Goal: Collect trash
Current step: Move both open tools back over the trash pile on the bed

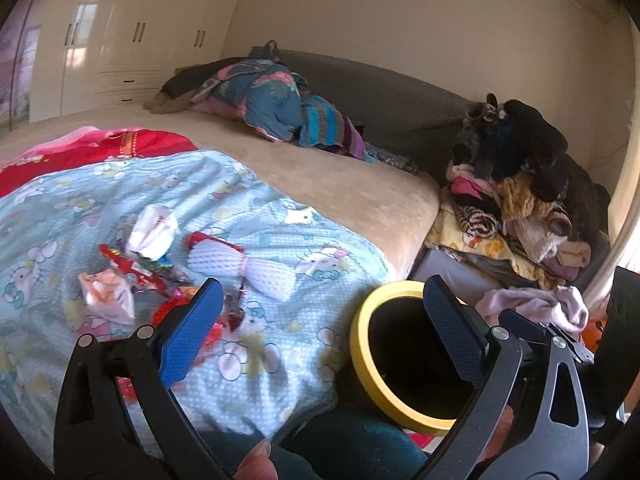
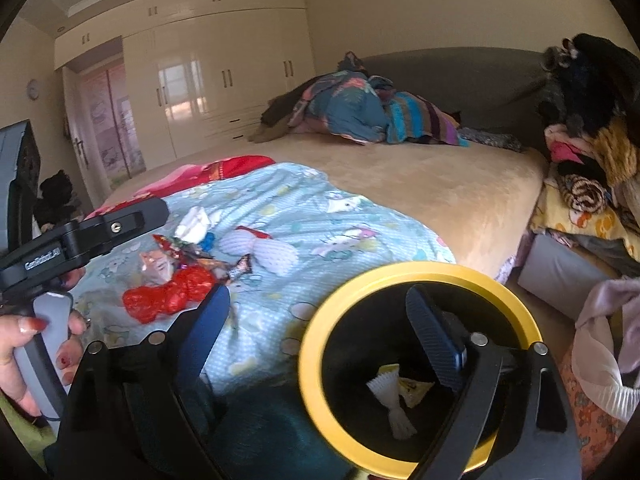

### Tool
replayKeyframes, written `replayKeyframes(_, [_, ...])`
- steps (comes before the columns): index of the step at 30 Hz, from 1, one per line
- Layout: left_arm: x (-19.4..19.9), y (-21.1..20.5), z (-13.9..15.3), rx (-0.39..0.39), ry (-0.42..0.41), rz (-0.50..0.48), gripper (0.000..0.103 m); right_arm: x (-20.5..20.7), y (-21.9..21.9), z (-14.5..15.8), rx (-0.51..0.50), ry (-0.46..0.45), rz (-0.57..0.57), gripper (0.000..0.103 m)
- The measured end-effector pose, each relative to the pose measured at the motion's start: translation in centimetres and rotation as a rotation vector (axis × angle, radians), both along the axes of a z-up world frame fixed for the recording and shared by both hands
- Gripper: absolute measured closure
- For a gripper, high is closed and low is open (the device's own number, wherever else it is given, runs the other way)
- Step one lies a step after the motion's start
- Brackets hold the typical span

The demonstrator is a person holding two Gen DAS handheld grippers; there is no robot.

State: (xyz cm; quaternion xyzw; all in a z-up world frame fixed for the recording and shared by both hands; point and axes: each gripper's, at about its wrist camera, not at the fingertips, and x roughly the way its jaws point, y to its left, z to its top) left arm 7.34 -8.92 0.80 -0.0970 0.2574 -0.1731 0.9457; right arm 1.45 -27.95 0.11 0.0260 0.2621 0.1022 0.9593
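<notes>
Trash lies on a pale blue cartoon blanket: a white foam net, crumpled white paper, red wrappers and a pinkish paper ball. My left gripper hangs open above the blanket's near edge with nothing between its blue pads. A black bin with a yellow rim stands beside the bed. My right gripper is open and empty, its right finger over the bin's yellow rim. Inside the bin lie a white foam net and a yellowish wrapper. Red crinkled plastic lies near its left finger.
A beige bed carries folded bedding by the grey headboard. Piled clothes and a grey box stand right of the bin. A hand grips the left tool's handle. Cream wardrobes line the far wall.
</notes>
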Motion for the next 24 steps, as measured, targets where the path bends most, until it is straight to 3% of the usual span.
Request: replayKeyframes(24, [0.1,7.9,0.4,-0.055,-0.008,0.204,0.011,1.7,7.6,-0.5,-0.029,0.008,0.141,0.015])
